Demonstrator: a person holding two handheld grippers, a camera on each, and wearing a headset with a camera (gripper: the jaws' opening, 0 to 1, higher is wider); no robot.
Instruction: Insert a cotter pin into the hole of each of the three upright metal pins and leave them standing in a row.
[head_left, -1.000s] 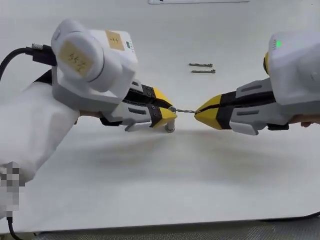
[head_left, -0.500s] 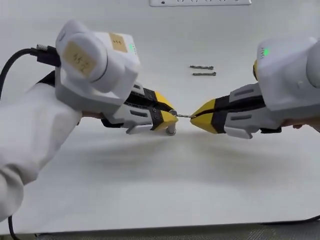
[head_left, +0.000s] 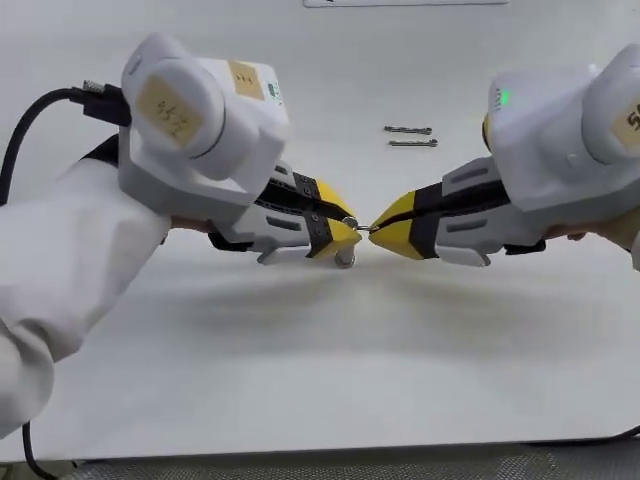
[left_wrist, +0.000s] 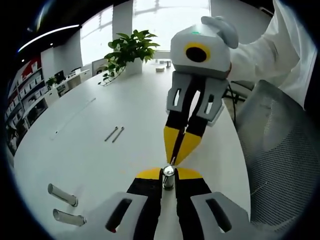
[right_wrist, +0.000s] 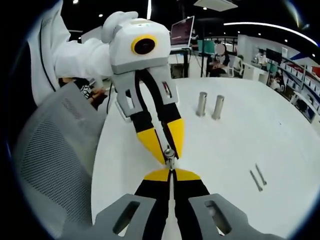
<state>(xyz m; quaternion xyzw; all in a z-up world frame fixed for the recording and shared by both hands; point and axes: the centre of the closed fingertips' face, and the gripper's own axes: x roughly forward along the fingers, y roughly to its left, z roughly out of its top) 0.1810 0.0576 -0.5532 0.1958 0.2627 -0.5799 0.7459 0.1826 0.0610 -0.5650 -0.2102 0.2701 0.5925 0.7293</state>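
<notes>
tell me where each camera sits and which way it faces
Head view: on the headset, looking forward and down at the bench; left tongs, right tongs and a sleeve show.
Left gripper view: on the left tongs, facing the right tongs; own jaws grip the pin.
Right gripper view: on the right tongs, facing the left tongs; own jaws pinch a cotter pin.
Shared: both gripper views show the pin and two loose cotter pins.

cotter pin (head_left: 365, 228) mostly hidden between jaws
</notes>
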